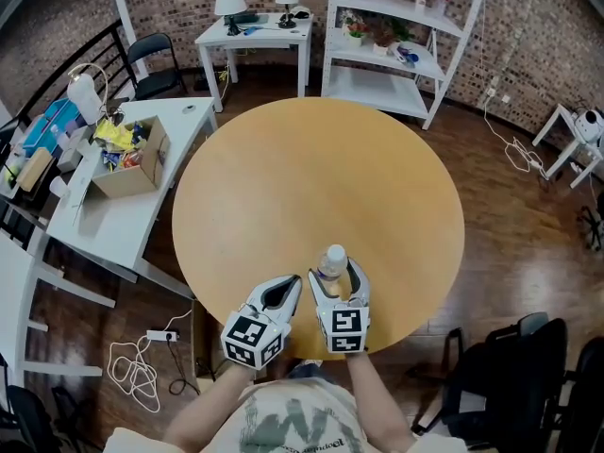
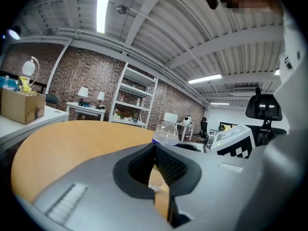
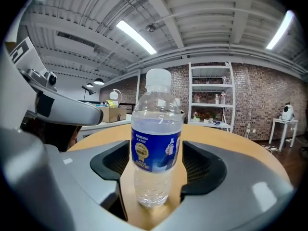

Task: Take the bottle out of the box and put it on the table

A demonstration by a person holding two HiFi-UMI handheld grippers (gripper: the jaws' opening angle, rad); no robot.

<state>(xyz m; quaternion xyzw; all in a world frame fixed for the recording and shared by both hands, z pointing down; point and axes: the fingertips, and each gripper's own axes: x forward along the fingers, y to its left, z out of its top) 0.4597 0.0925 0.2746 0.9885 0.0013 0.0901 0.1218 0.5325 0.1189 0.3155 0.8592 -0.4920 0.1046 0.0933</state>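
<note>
At the round table's point(image 1: 311, 168) near edge, the left gripper point(image 1: 295, 281) has its jaws closed together with nothing between them. Just to its right, the right gripper point(image 1: 335, 274) stands wide, its pads clear of the bottle point(image 1: 332, 260), which stands upright on the table between them. Beyond the table's far left, the cardboard box point(image 1: 130, 179) sits on a white desk point(image 1: 113, 223).

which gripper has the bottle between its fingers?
The right gripper: the bottle stands upright on the round table between its spread fingers. The left gripper has its fingers closed together, nothing between them.
</note>
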